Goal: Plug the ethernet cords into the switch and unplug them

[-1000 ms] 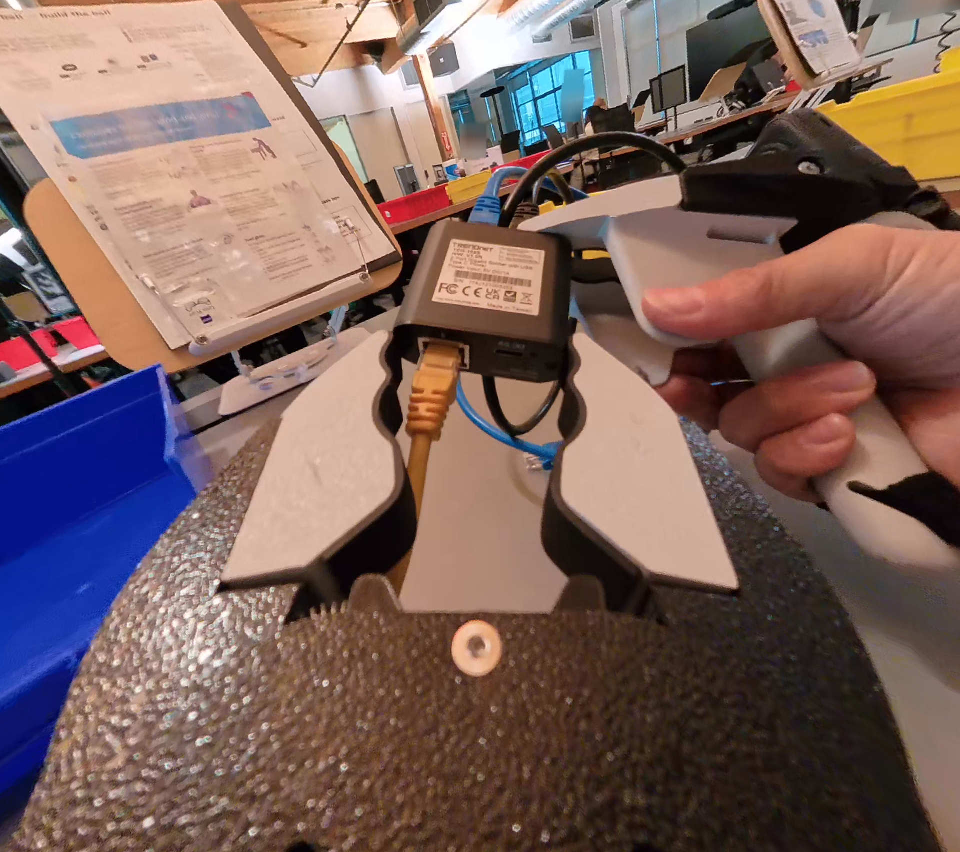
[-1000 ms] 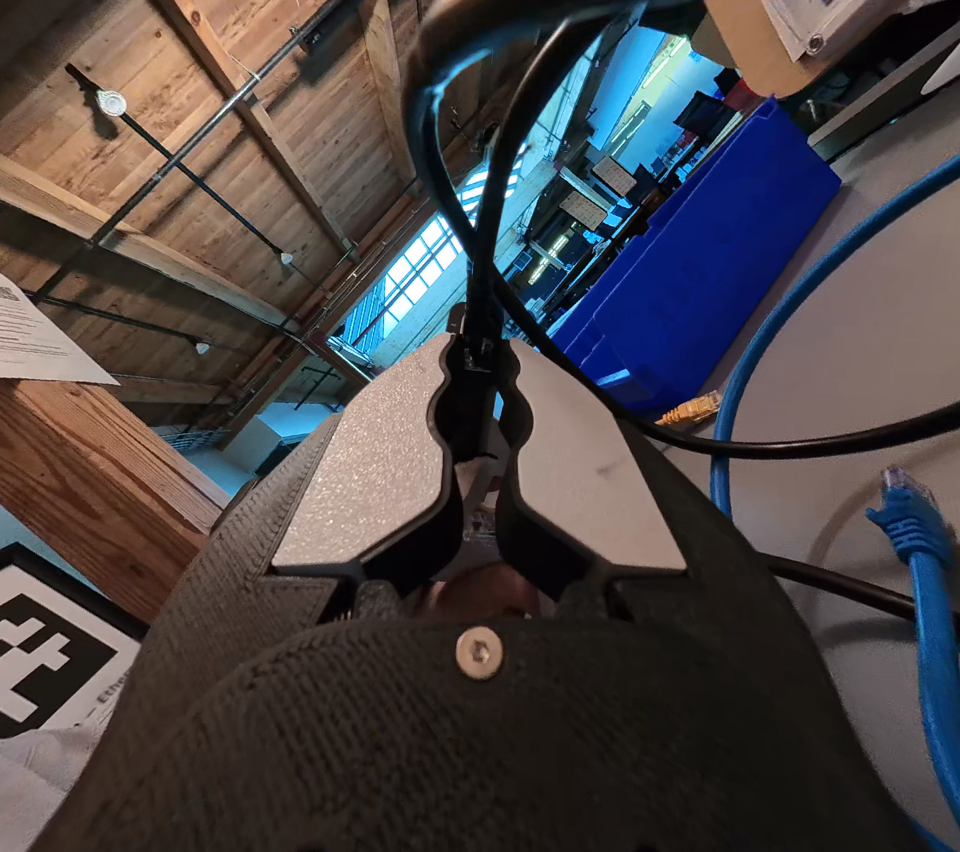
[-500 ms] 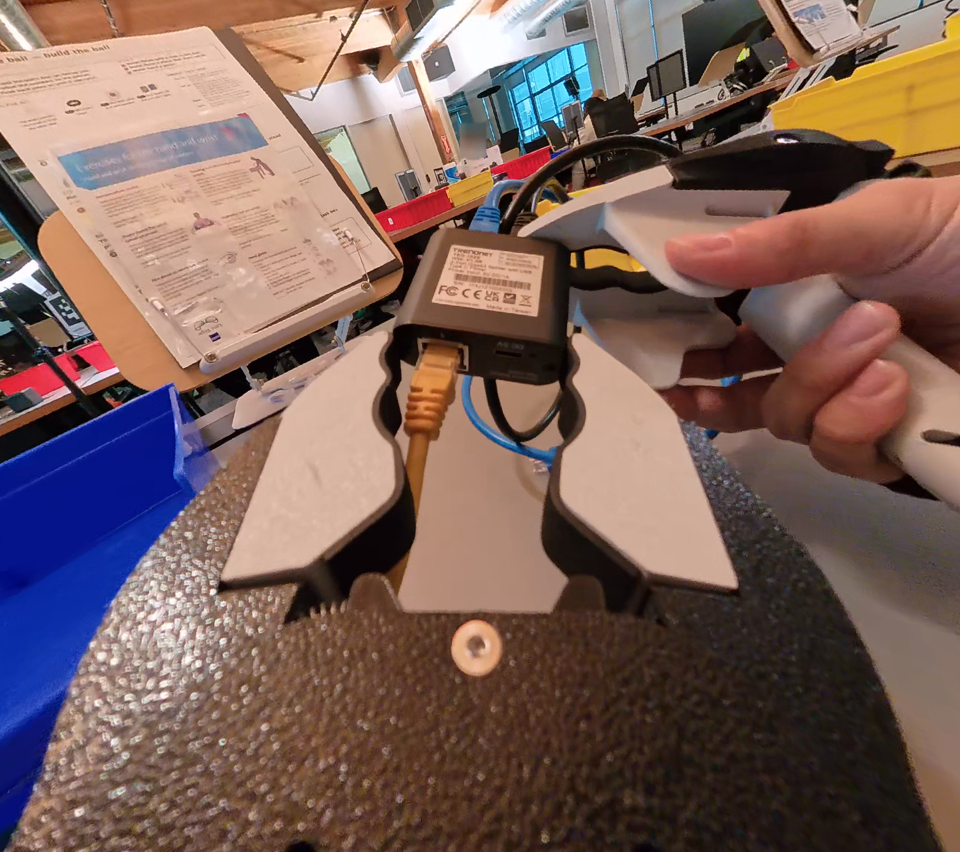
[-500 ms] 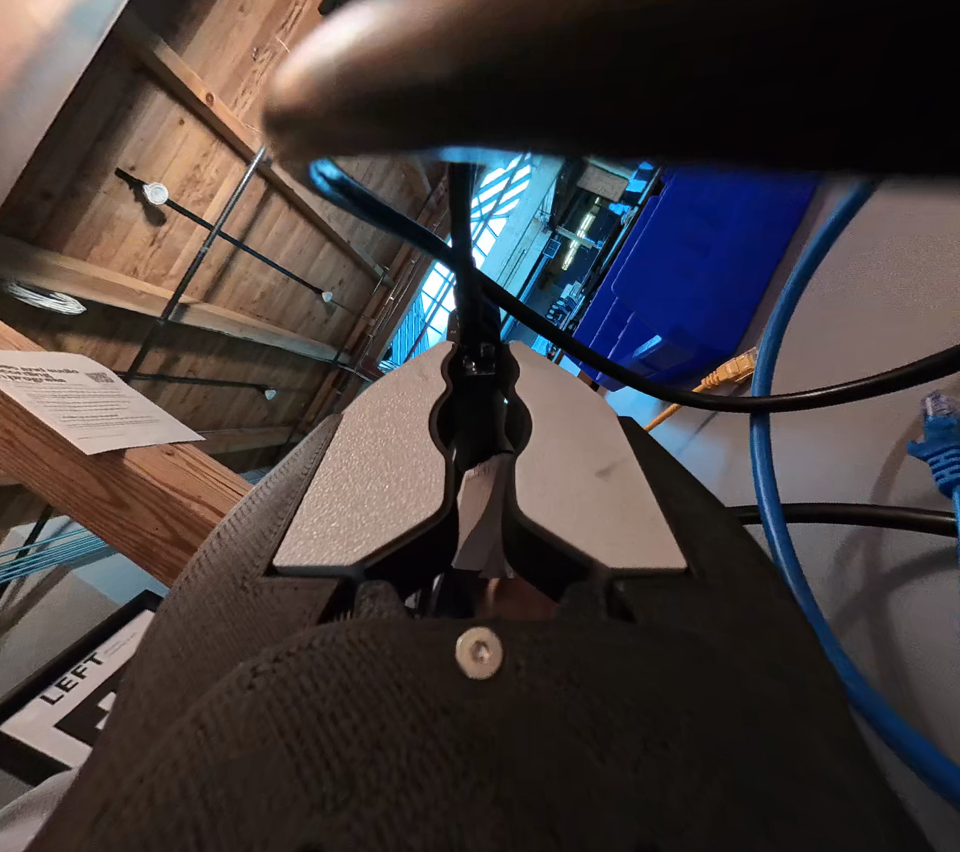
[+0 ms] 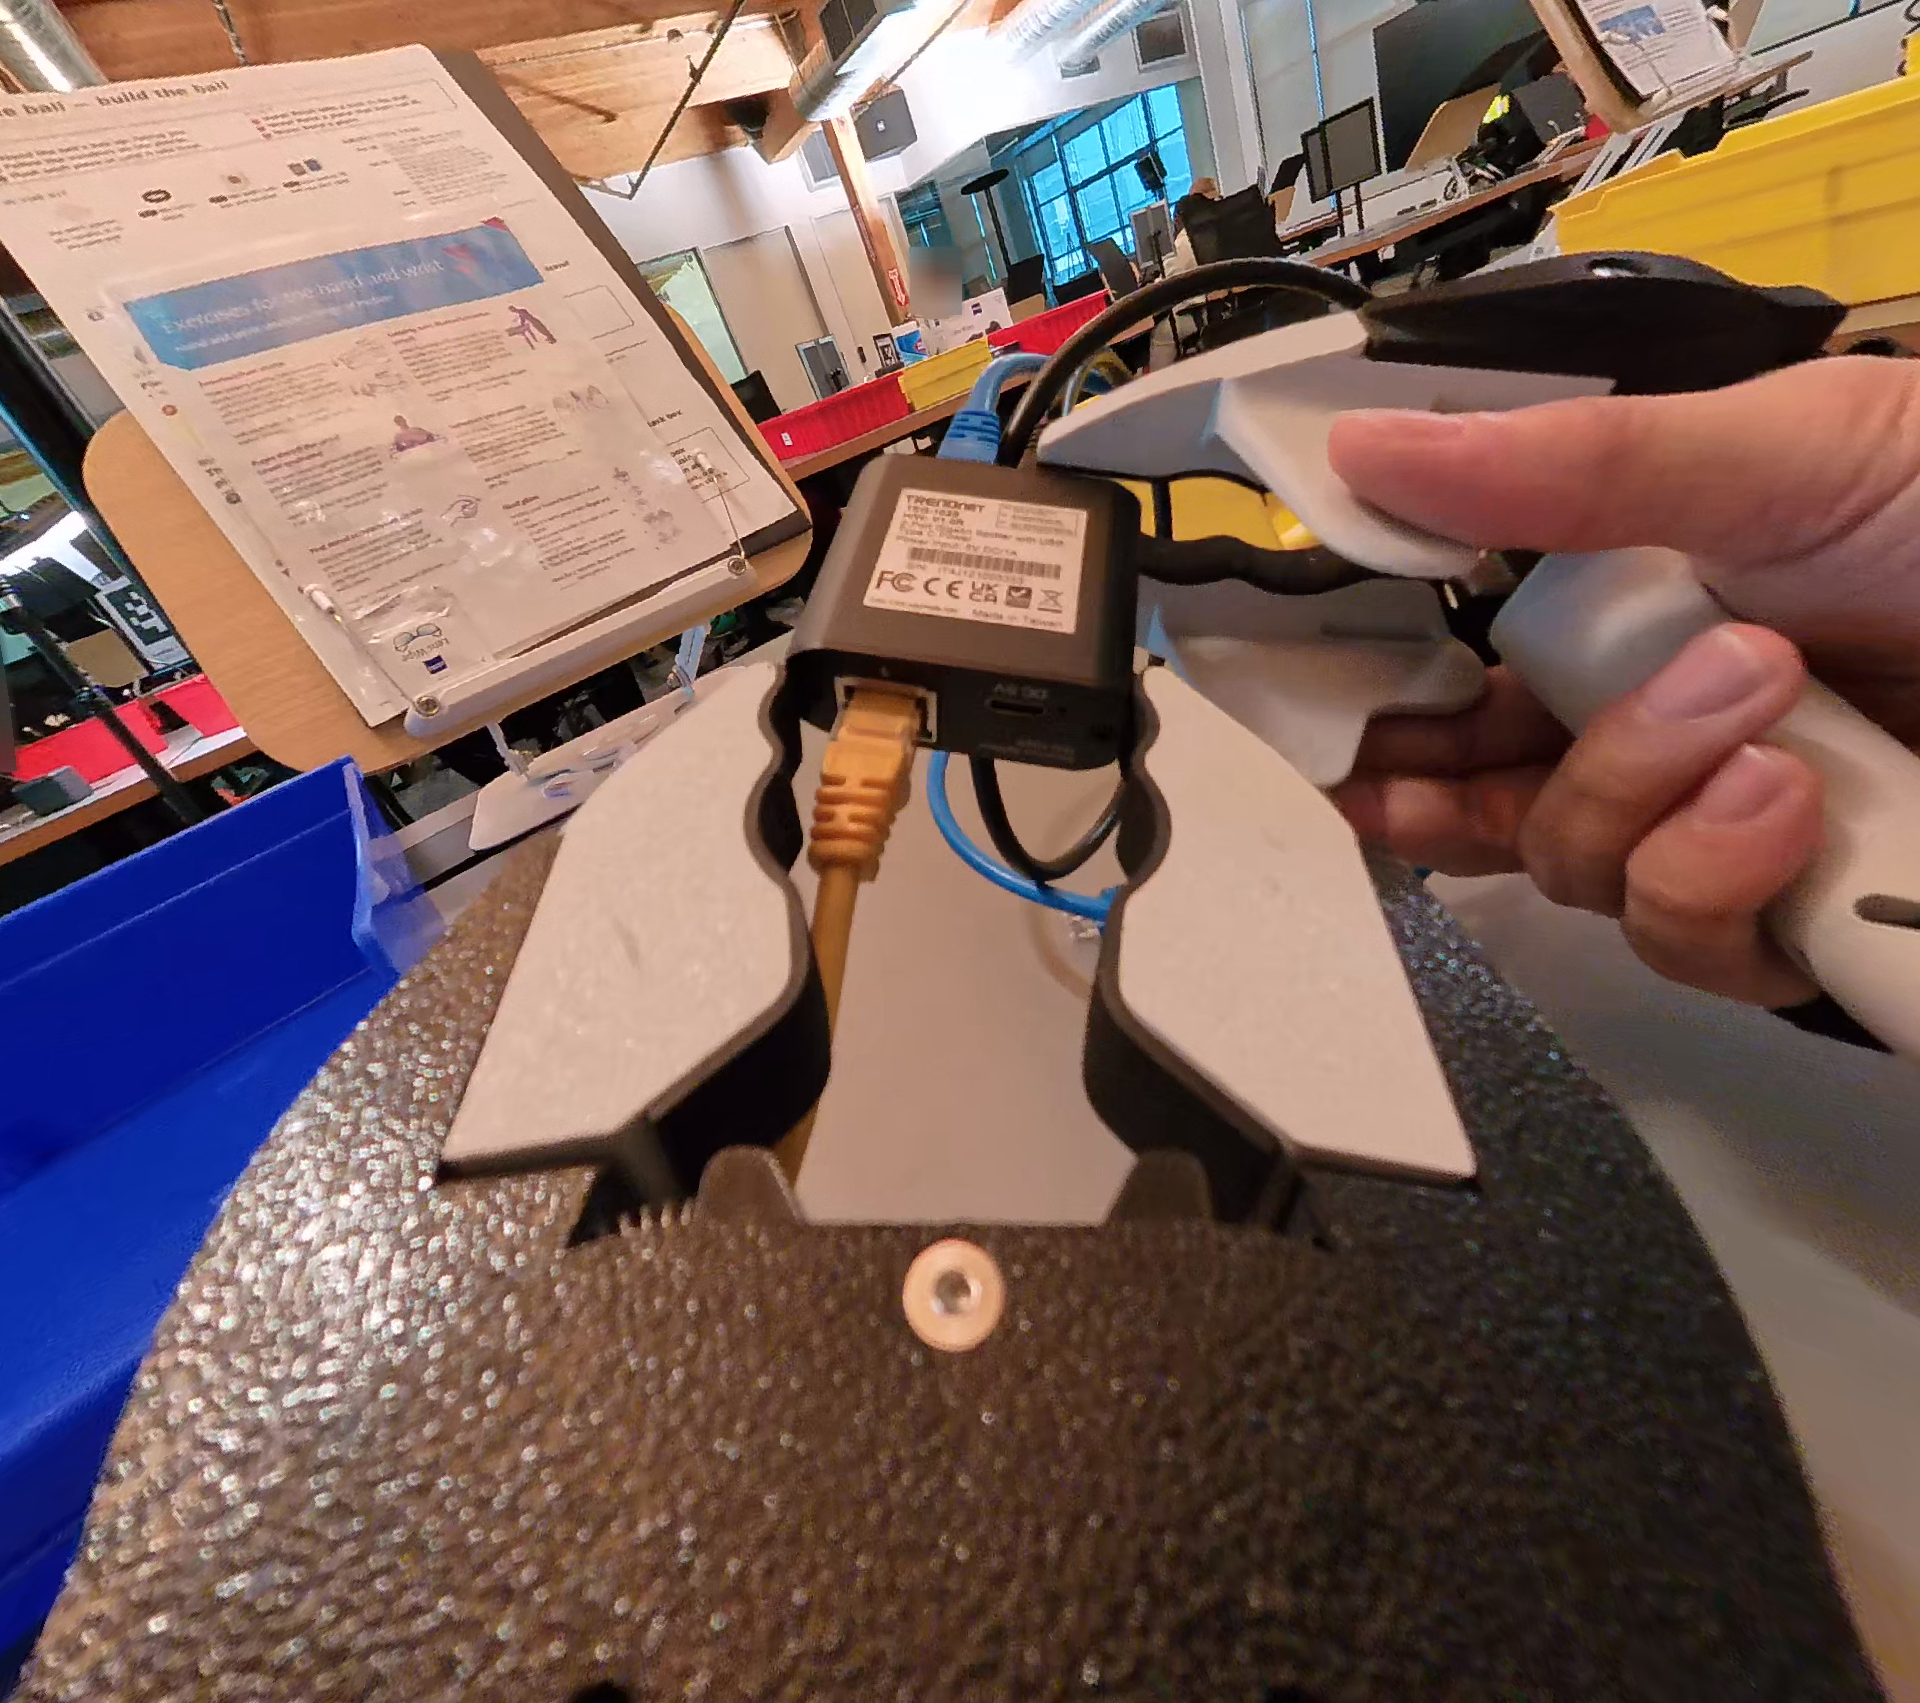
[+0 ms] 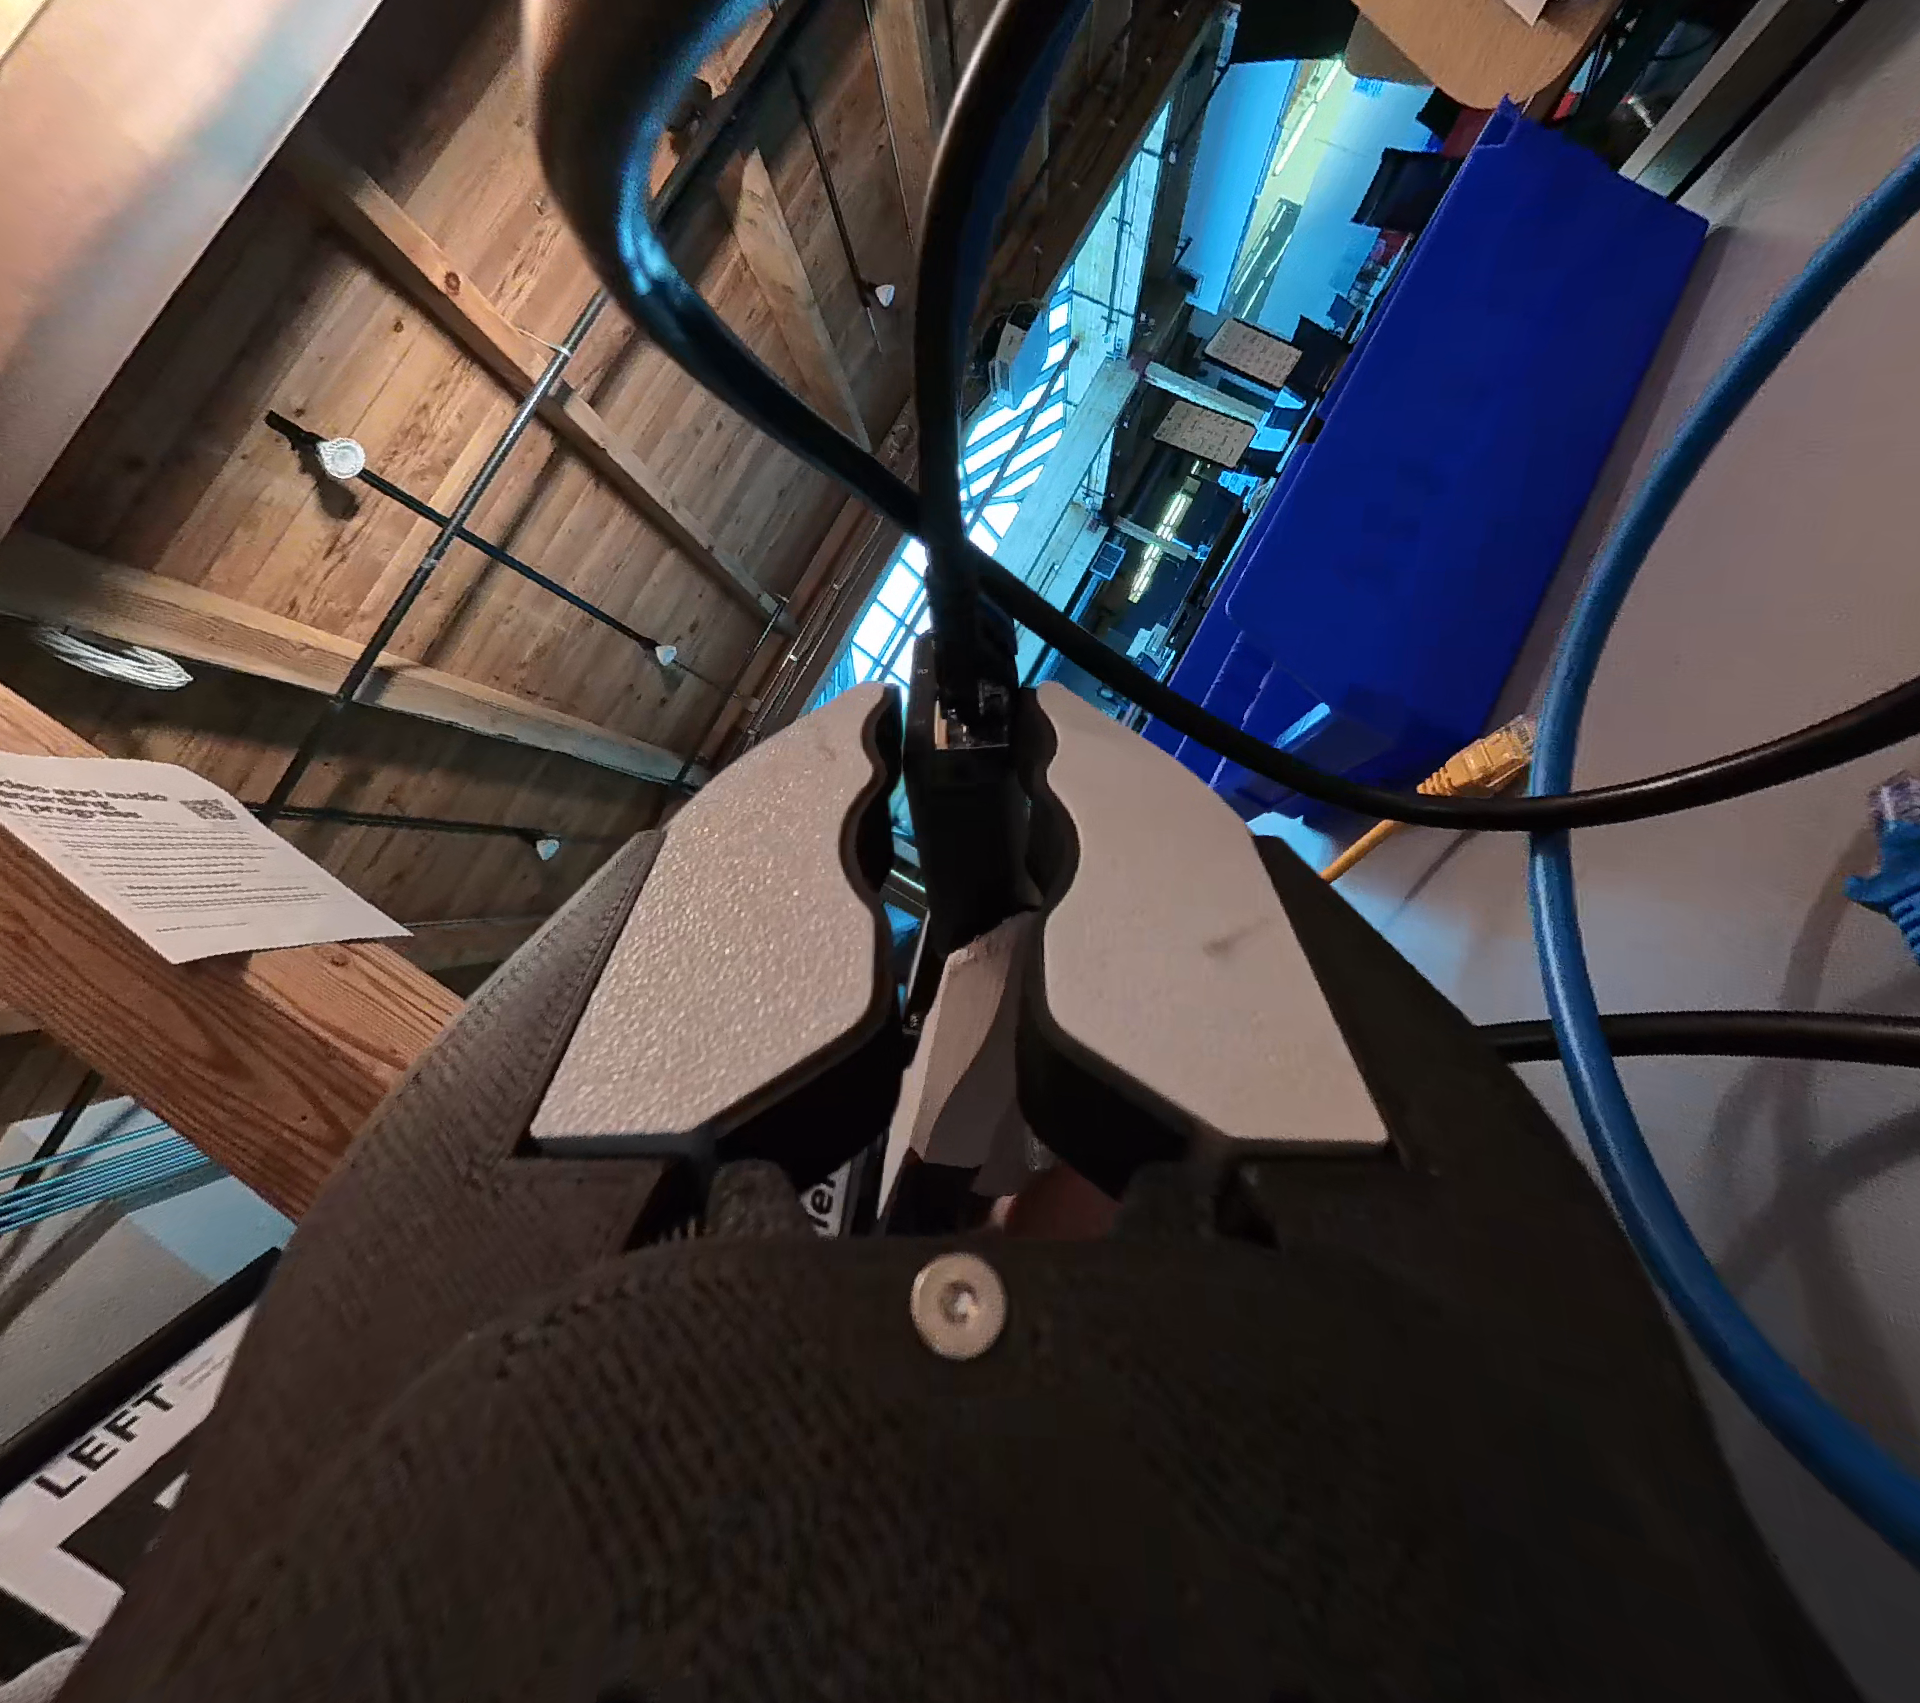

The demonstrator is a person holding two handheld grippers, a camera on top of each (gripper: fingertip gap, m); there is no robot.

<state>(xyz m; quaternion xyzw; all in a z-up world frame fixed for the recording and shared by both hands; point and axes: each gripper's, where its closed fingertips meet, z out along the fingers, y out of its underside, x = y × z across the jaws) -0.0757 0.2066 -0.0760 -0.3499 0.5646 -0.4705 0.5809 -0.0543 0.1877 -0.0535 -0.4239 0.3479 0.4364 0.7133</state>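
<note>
Both tongs are clamping: the left gripper [image 5: 951, 718] is squeezing the small black plastic switch box [image 5: 971, 604] between its fingertips, a yellow ethernet cord [image 5: 857, 796] plugged into its near face, while the right gripper [image 6: 961, 780], behind the switch, is pinching a black ethernet plug [image 6: 966, 718].

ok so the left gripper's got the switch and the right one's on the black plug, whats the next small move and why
Probably ease the black plug straight back out of the switch. The right gripper is shut on it at the switch's far side, and the left gripper clamps the body steady. The yellow cord and blue cord look seated, so unplugging seems under way.
</note>
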